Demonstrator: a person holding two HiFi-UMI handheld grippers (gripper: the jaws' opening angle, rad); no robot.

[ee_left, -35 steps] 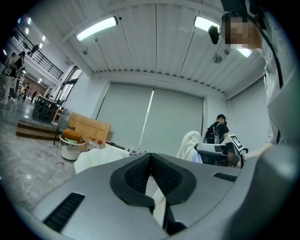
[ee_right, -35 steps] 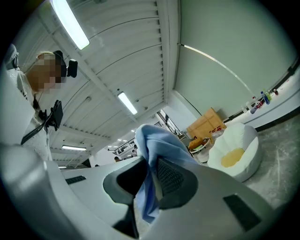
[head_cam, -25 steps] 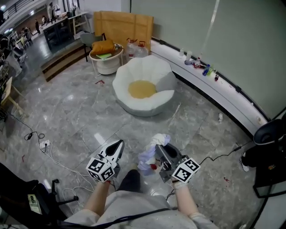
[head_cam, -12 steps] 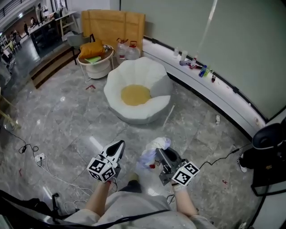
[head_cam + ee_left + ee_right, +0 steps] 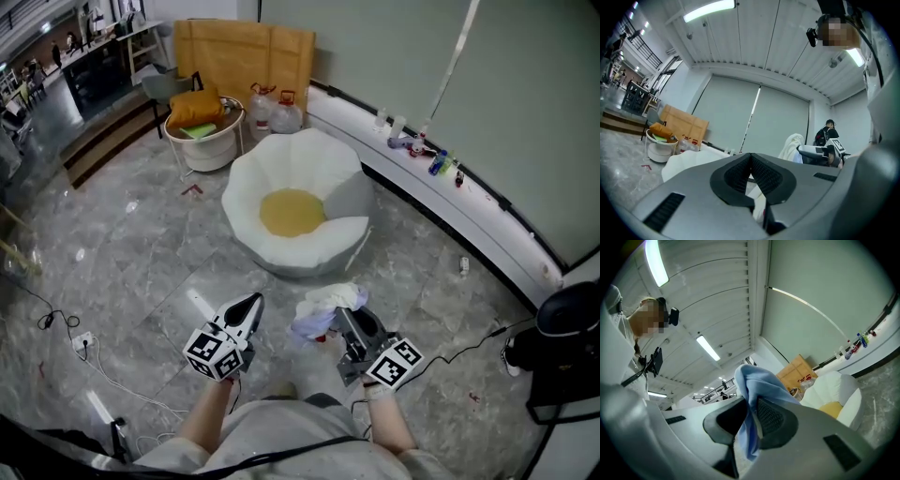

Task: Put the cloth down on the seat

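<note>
A: Cloth (image 5: 323, 307) location?
B: Clamped in my right gripper (image 5: 349, 317). My left gripper (image 5: 246, 307) is closed and empty. The seat (image 5: 281, 159) lies straight ahead of the cloth, apart.

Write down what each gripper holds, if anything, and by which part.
The right gripper holds the cloth by a bunched fold pinched between its jaws. The left gripper holds nothing; its jaws are together.
</note>
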